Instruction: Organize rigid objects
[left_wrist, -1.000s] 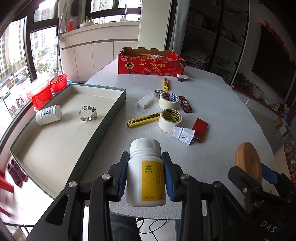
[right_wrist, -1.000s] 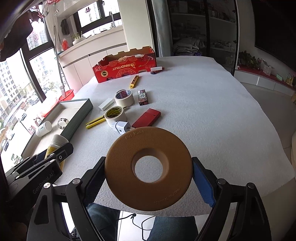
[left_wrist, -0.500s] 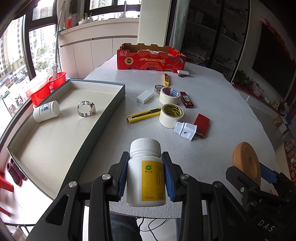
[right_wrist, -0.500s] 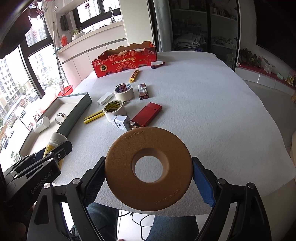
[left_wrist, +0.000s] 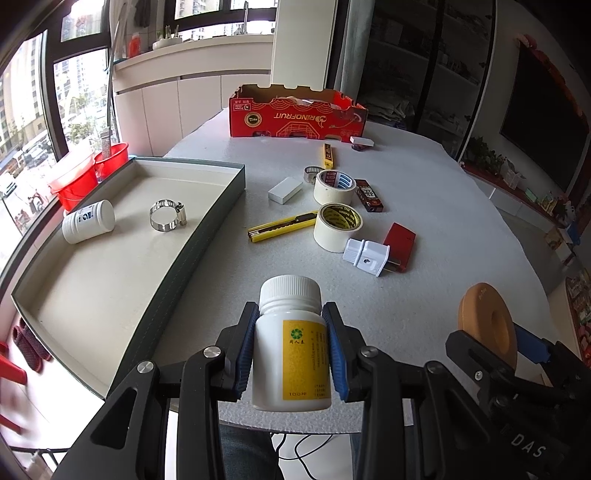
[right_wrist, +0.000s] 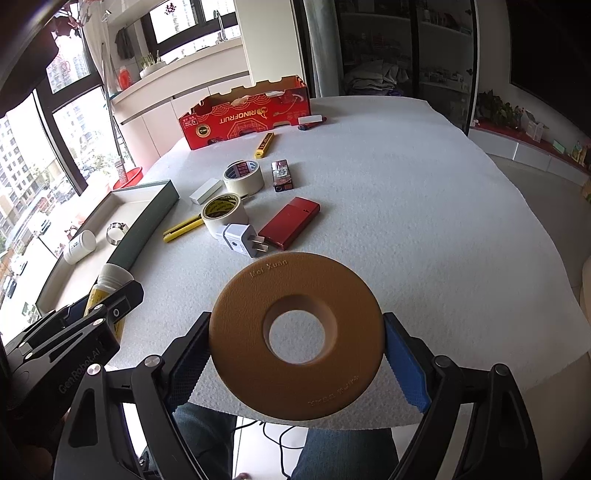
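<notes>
Left wrist view, left gripper (left_wrist: 291, 347): we see its blue ribbed pads pressed on both sides of a white plastic pill bottle (left_wrist: 291, 354), a smooth cylinder with a ridged screw cap and a yellow label, held upright above the near table edge.
Left wrist view, tray (left_wrist: 207, 229): a shallow rectangular box with a cream floor and dark green walls, at our left on the table; inside lie a second white bottle (left_wrist: 88, 220) on its side and a shiny metal hose clamp (left_wrist: 166, 215), apart from each other.
Left wrist view, table (left_wrist: 443, 221): covered with a white, grainy felt-like cloth.
Left wrist view, loose items: two cream tape rolls (left_wrist: 337, 227), a yellow utility knife (left_wrist: 282, 227), a white plug adapter (left_wrist: 366, 256), a flat red case (left_wrist: 400, 245).
Right wrist view, right gripper (right_wrist: 297, 354): we see the fingers set wide, gripping the rim of a tan ring (right_wrist: 297, 334), a thick matte disc with a round hole and embossed lettering, over the near table edge.
Right wrist view, far end: a red cardboard box (right_wrist: 245, 114) with scalloped walls.
</notes>
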